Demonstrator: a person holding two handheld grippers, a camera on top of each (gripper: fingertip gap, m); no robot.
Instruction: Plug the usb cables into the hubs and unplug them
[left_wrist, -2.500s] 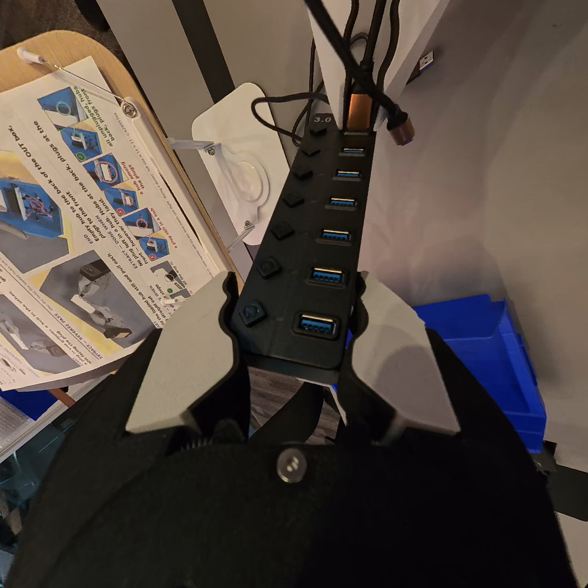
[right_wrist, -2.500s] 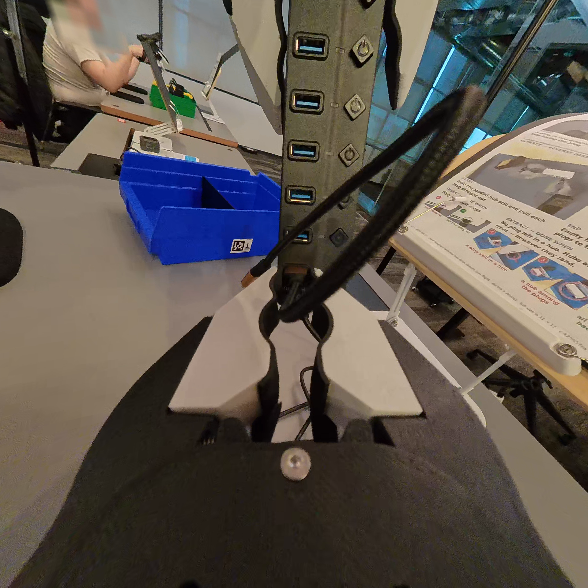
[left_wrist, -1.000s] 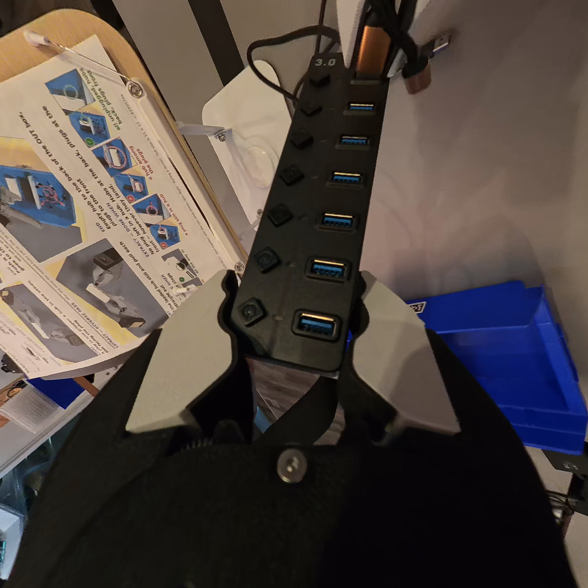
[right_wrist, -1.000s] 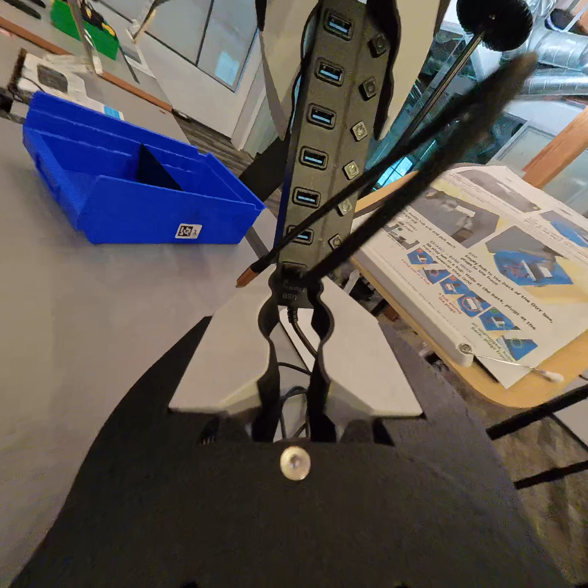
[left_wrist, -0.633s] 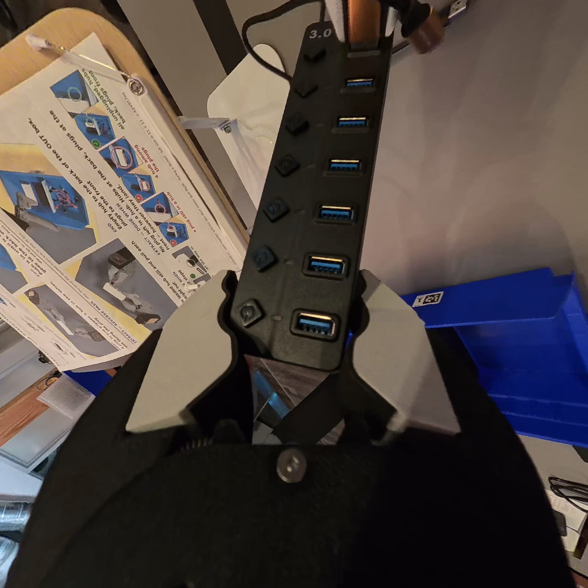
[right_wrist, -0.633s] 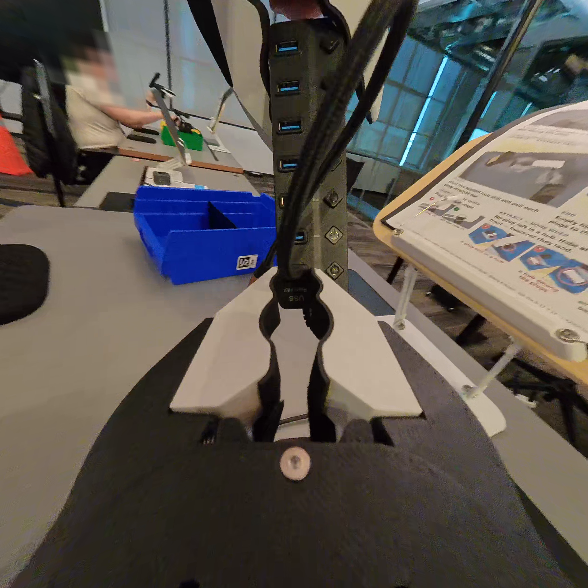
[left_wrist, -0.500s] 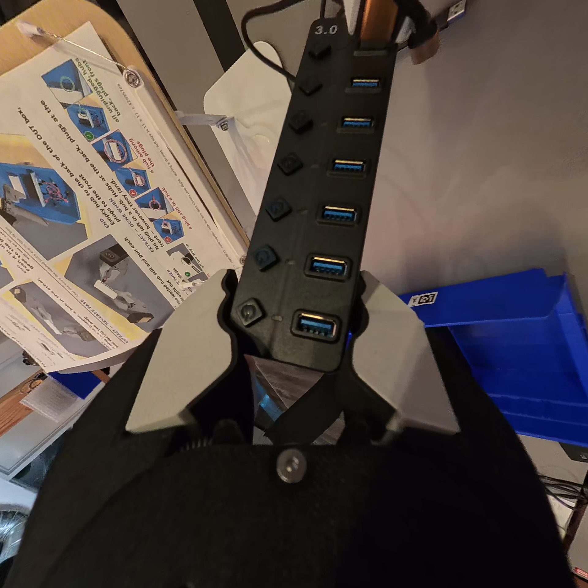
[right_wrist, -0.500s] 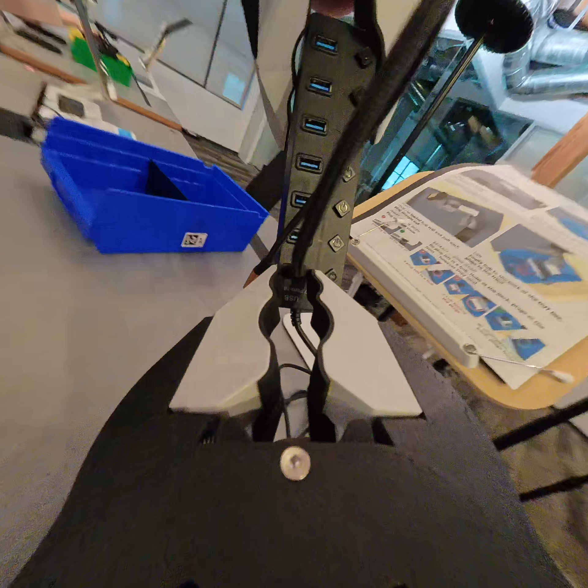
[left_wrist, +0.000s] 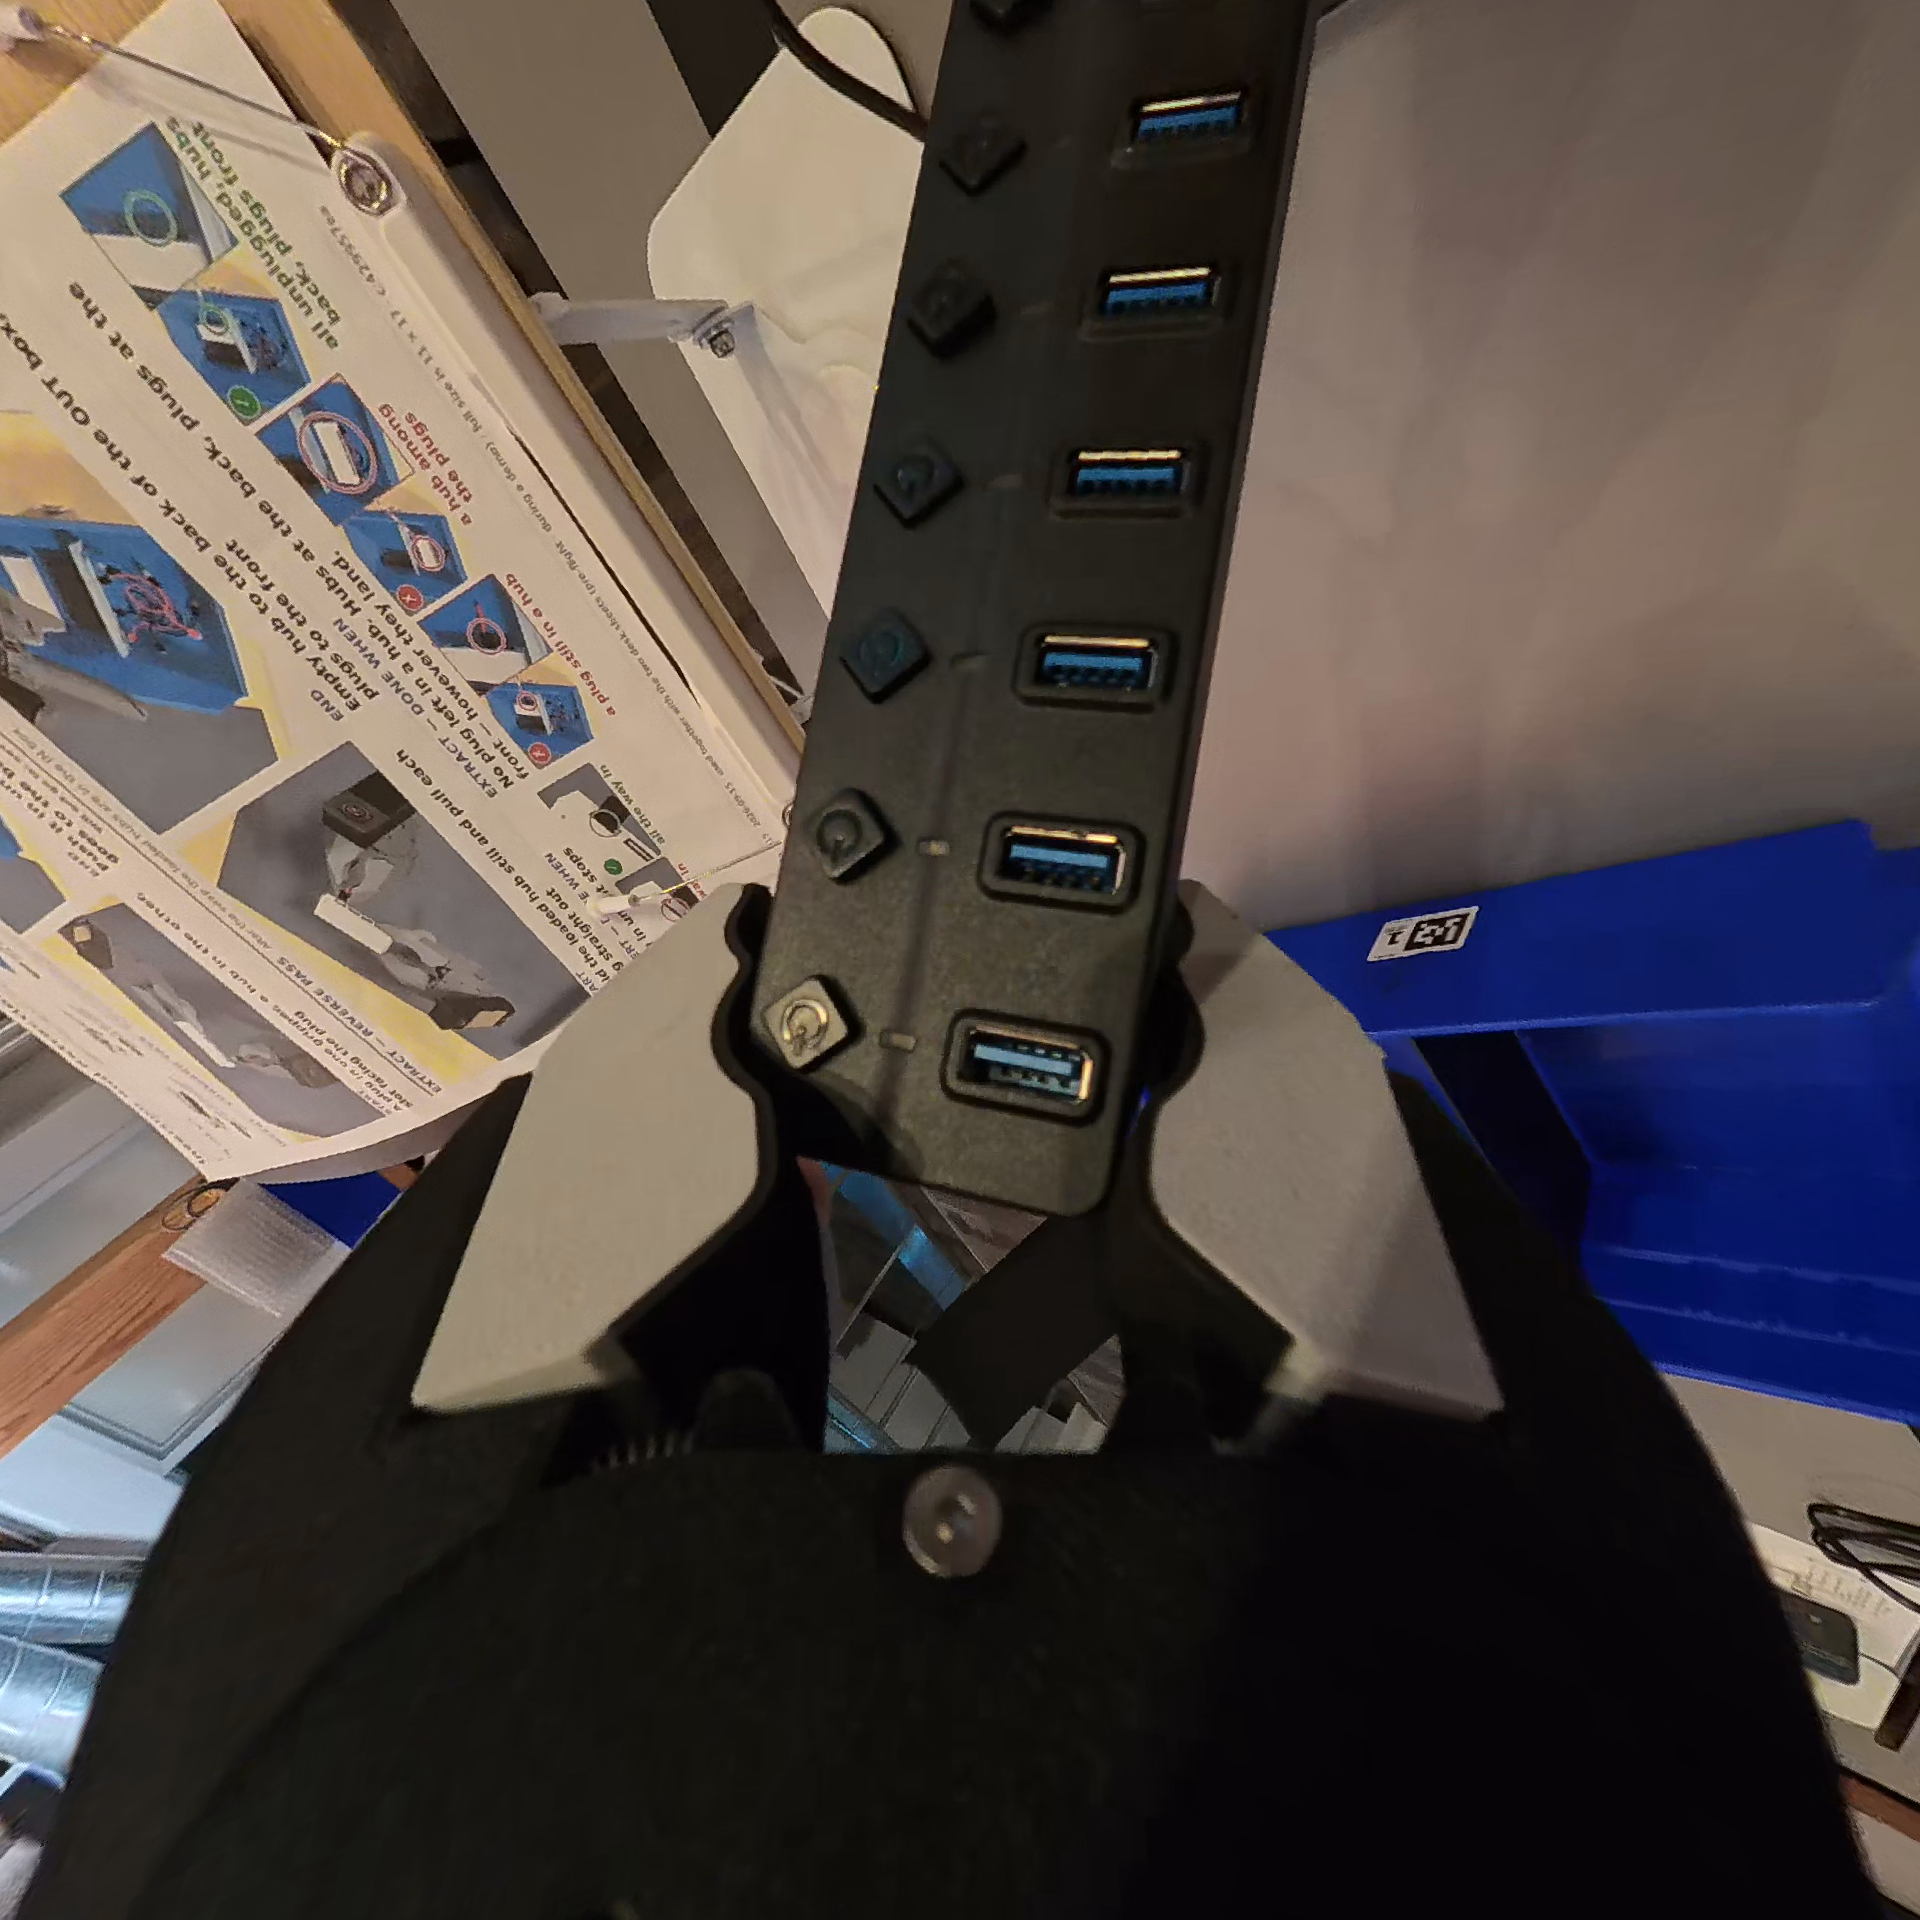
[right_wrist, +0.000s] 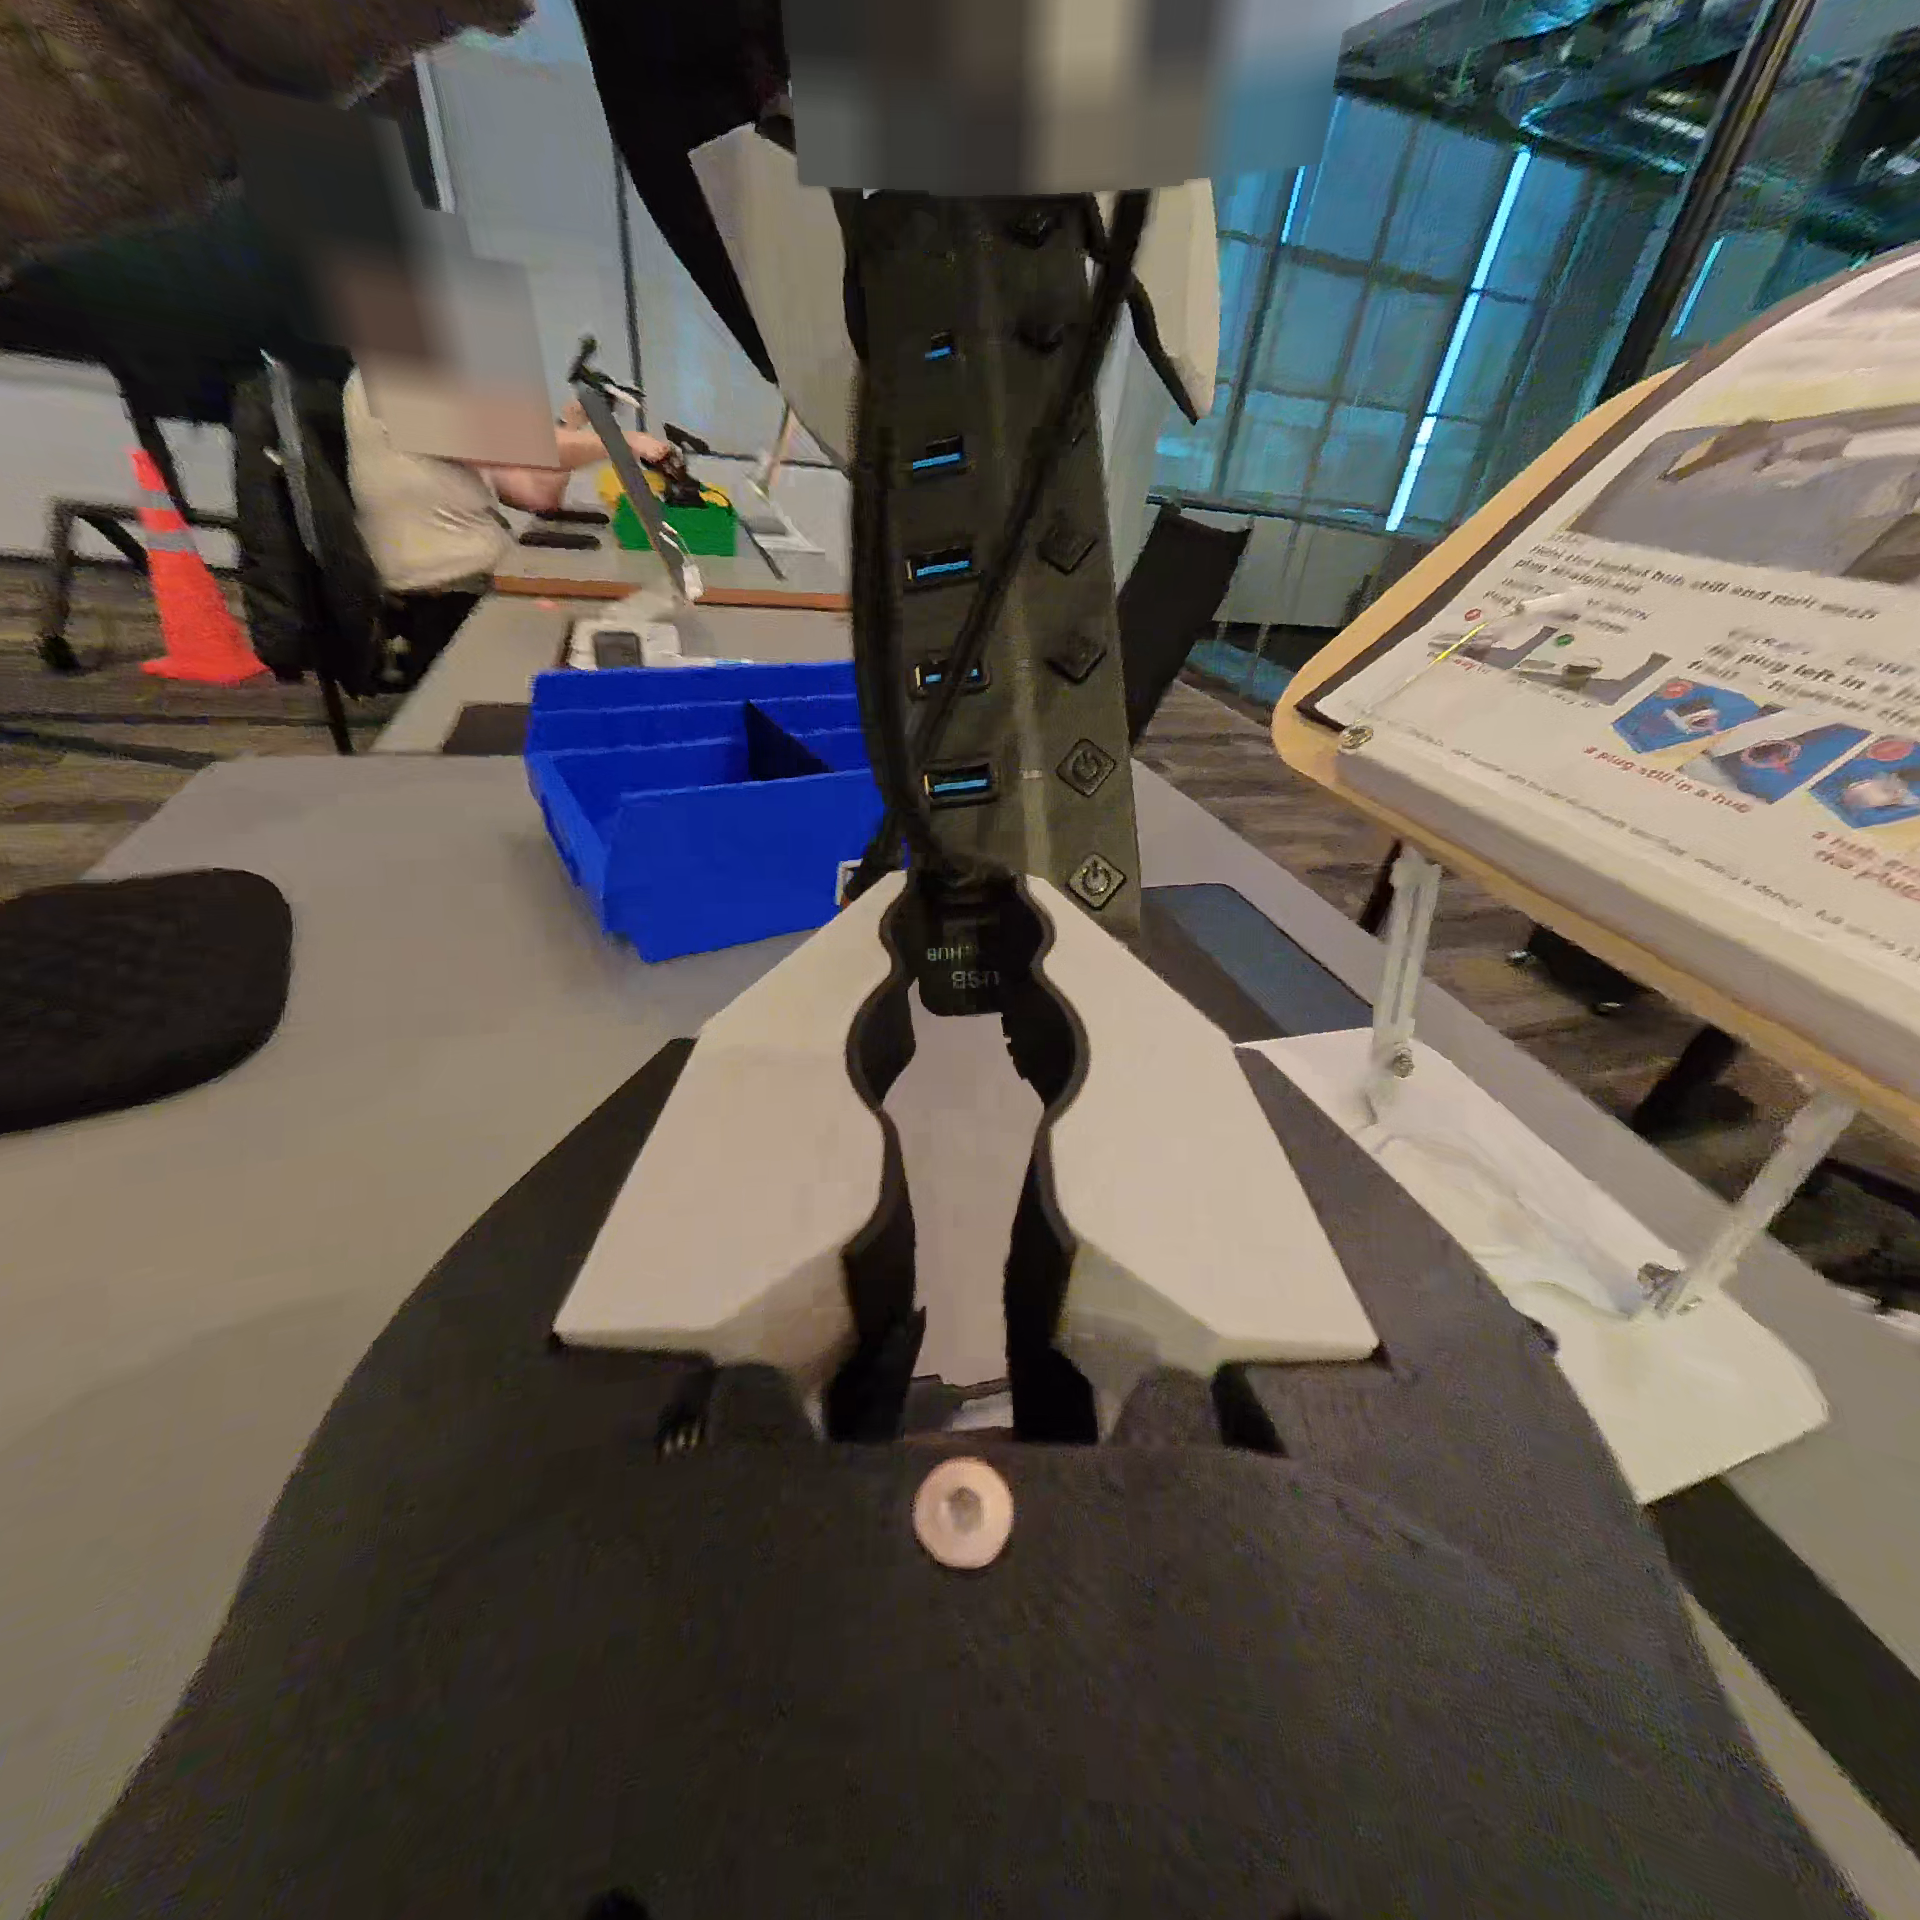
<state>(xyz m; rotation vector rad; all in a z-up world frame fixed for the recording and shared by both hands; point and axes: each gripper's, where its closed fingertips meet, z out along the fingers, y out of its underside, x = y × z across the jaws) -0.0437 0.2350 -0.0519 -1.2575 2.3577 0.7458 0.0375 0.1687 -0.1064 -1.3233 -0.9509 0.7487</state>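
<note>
A long black USB hub (left_wrist: 1039, 644) with a row of blue ports and square buttons hangs in the air between my two grippers. My left gripper (left_wrist: 956, 1008) is shut on the hub's near end. In the right wrist view the hub (right_wrist: 1049, 623) stands upright, and my right gripper (right_wrist: 966, 966) is shut on a black USB plug (right_wrist: 961, 977) at its lower end. I cannot tell how deep the plug sits. Its black cable (right_wrist: 1013, 520) runs up along the hub's face. The left gripper (right_wrist: 987, 312) clamps the hub's top end there.
A blue divided bin (right_wrist: 707, 831) stands on the grey table (right_wrist: 312, 1195), also in the left wrist view (left_wrist: 1683, 1091). An instruction sheet on a tilted wooden board (right_wrist: 1662, 665) rests on a white stand base (right_wrist: 1538, 1278). A black pad (right_wrist: 125, 987) lies left. A person sits at a far table. Tip to tip, the grippers are about 12 centimeters apart.
The hub's far end and the right gripper have left the top of the left view. In the right view the cable has swung in to lie along the hub. Both grips hold.
</note>
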